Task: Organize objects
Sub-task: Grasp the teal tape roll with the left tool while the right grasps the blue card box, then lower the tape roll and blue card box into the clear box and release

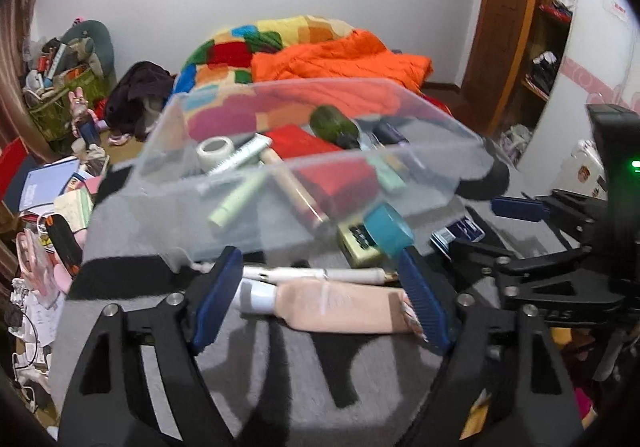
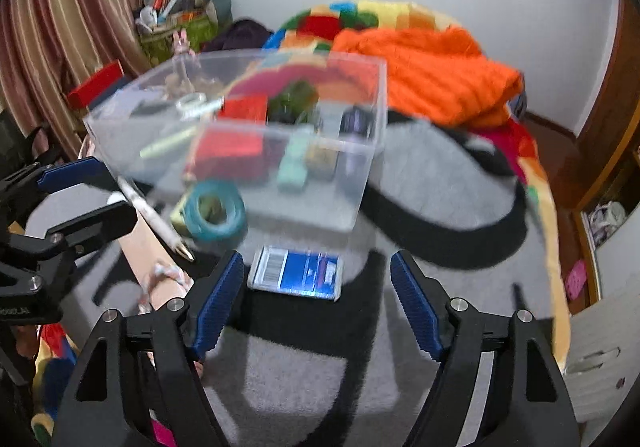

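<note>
Both pairs of jaws stand wide and hold nothing above a grey-and-black blanket [image 2: 436,167] spread over the bed. The left gripper [image 1: 320,297] frames a peach-coloured squeeze tube [image 1: 336,309] lying crosswise between its blue pads [image 1: 424,307], white cap toward the left pad; the crimped tail lies right up against the right-hand pad, though whether they touch cannot be told. Soft-walled and light by the look of it, the tube would likely dent and slide under a hard pinch, so a hold across the middle of the body, or on the stiffer cap end, seems the safer choice.

The right gripper [image 2: 318,303] hangs over a flat blue-and-white carton [image 2: 296,273] with a barcode, which sits just ahead of the pads and not yet between them. It appears rigid, light and glossy enough to slip; taking it across its shorter sides should give the pads square edges to bear on.

Just beyond the tube lies a white pen [image 1: 316,275], thin and prone to roll, and beside it a teal tape roll [image 2: 216,211], stiff and easily gripped through its wall. A small yellow-green box [image 1: 358,245] rests against the roll.

Behind them stands the clear plastic bin [image 1: 404,197], already holding a red box, tubes, white tape and a dark green bottle. An orange quilt [image 2: 432,79] is heaped at the far end of the bed.
</note>
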Action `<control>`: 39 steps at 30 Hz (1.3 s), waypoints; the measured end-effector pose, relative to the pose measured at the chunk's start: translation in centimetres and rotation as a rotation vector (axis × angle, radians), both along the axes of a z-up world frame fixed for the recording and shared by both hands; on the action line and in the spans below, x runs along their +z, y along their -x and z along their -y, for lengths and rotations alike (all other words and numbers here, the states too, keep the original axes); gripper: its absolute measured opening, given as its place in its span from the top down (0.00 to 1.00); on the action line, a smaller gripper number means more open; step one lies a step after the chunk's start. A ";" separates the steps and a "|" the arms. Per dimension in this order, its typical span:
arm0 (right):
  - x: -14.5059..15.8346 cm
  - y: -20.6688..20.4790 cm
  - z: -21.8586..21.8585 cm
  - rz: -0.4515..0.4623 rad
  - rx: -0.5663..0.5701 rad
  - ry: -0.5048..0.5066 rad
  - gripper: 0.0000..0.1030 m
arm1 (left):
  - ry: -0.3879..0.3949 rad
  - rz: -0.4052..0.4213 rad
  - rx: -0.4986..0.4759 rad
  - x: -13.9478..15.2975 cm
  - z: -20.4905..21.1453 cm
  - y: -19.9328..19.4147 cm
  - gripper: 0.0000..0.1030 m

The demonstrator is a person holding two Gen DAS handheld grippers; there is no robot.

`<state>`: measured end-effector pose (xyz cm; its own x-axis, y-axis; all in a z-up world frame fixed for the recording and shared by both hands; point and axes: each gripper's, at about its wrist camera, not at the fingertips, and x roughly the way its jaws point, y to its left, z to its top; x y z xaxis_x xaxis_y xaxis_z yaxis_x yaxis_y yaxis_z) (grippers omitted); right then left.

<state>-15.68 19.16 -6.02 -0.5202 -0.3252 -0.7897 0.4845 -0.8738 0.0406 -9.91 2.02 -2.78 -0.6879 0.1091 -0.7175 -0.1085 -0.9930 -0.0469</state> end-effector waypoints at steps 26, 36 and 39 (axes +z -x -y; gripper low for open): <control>0.2 0.1 -4.4 0.001 -0.081 0.127 0.57 | 0.213 0.034 -0.194 -2.6 -7.1 3.7 0.59; 2.0 0.0 -4.1 -0.031 -0.061 0.163 0.57 | 0.068 0.000 -0.141 -0.3 -4.1 1.1 0.59; 3.1 0.0 -3.8 -0.052 -0.053 0.173 0.57 | 0.028 -0.033 -0.114 1.1 -2.9 0.5 0.59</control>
